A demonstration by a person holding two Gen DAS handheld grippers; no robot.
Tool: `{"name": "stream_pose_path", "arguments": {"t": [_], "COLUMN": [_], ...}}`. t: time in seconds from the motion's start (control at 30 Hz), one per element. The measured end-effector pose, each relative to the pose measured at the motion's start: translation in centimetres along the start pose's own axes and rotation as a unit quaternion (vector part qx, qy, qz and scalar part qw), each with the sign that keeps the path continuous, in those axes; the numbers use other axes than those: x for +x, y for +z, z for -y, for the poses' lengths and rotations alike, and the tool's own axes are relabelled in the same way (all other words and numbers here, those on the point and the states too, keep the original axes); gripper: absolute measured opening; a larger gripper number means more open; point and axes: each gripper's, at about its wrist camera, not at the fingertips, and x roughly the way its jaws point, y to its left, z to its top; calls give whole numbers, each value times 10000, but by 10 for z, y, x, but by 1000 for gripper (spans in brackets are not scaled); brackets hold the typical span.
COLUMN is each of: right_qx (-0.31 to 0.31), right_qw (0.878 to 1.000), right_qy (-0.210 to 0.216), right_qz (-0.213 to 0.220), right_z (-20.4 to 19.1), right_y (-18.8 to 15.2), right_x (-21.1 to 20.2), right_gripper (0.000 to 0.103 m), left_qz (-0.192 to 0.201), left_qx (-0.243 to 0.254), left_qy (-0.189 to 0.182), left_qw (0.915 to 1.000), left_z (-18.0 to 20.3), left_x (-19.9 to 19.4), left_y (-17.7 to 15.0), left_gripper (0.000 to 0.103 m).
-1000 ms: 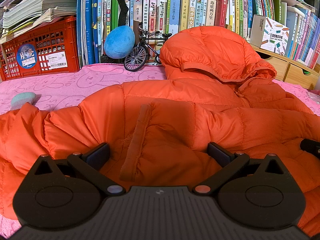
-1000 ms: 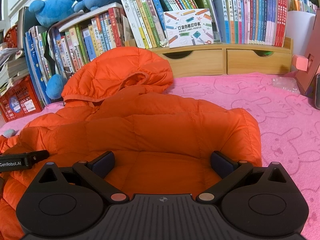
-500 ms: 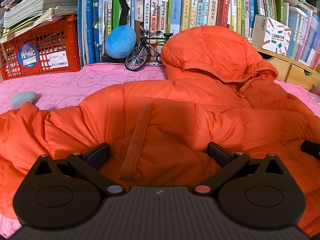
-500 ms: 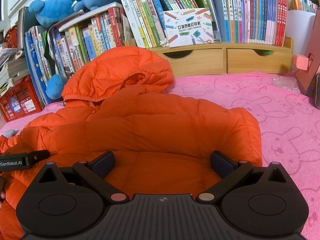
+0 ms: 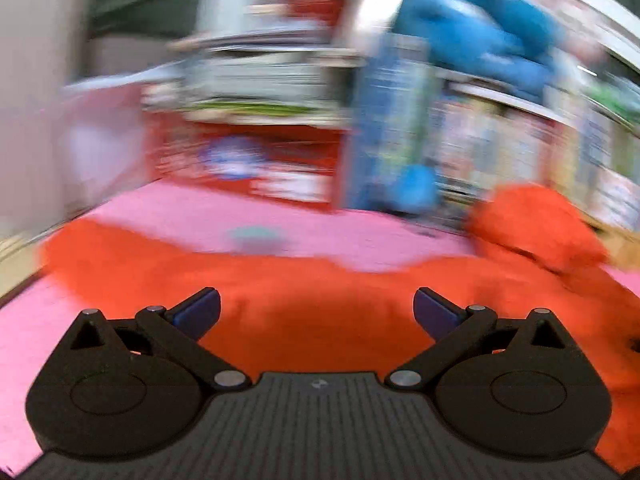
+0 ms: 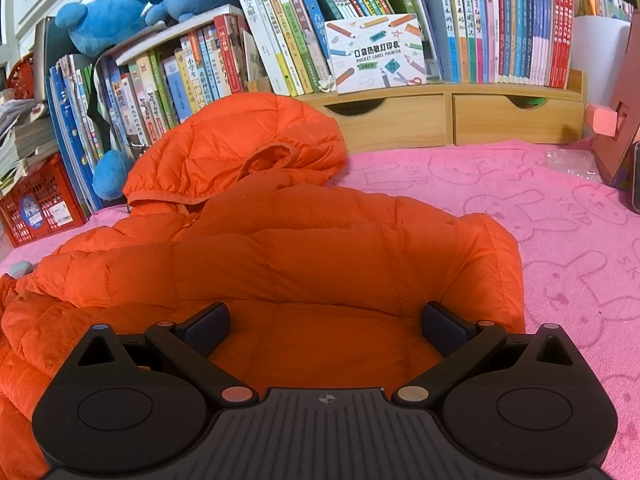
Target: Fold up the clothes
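Nearest, the right gripper (image 6: 326,322) is spread wide and empty, its black ribbed body low over a puffy, quilted orange jacket (image 6: 304,256). The jacket lies flat on a pink cloth (image 6: 560,240) printed with rabbit outlines, its rounded hood (image 6: 240,152) towards the far edge. Beyond stand wooden drawers (image 6: 448,120), upright books (image 6: 500,28) and a red plastic crate (image 6: 36,204). The left view is motion-blurred; the left gripper (image 5: 316,308) is also spread wide, empty, above the jacket.

It was a child's room at home: crowded bookshelves (image 6: 280,52), blue plush toys (image 6: 120,12), a pink bunny-print blanket (image 6: 560,240).
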Motion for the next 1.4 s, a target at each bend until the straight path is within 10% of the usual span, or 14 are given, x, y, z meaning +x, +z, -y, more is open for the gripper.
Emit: {"name": "stream_pose_path", "arguments": {"t": [0.17, 0.57, 0.63, 0.73, 0.87, 1.1, 1.27, 1.4], "right_qx": [-10, -15, -12, 2, 31, 161, 732, 1515], "right_qw": [10000, 10000, 10000, 10000, 10000, 9998, 9957, 9825], "right_qy": [-4, -4, -2, 11, 36, 133, 474, 906], "right_qz": [-2, -3, 0, 5, 13, 67, 303, 592], "right_z": [0, 0, 0, 1, 2, 7, 26, 51], "right_y": [0, 1, 0, 1, 1, 1, -2, -6], "right_x": [0, 0, 0, 0, 0, -2, -7, -11], "right_gripper": [103, 103, 103, 103, 103, 103, 103, 103], "left_qz": [-224, -355, -323, -305, -155, 567, 959, 566], "left_qx": [-1543, -1465, -1336, -1435, -1558, -707, 341, 1215], "left_qy": [887, 1003, 999, 903, 627, -633, -2024, -2422], "left_qw": [9838, 9835, 9854, 9851, 9857, 9939, 9740, 9609], "left_z": [-83, -77, -72, -69, -60, 16, 106, 167], "left_x": [18, 57, 60, 62, 58, 12, -35, -38], "left_y": [0, 1, 1, 3, 9, 35, 34, -4], "left_gripper": [103, 103, 94, 40, 12, 12, 12, 13]}}
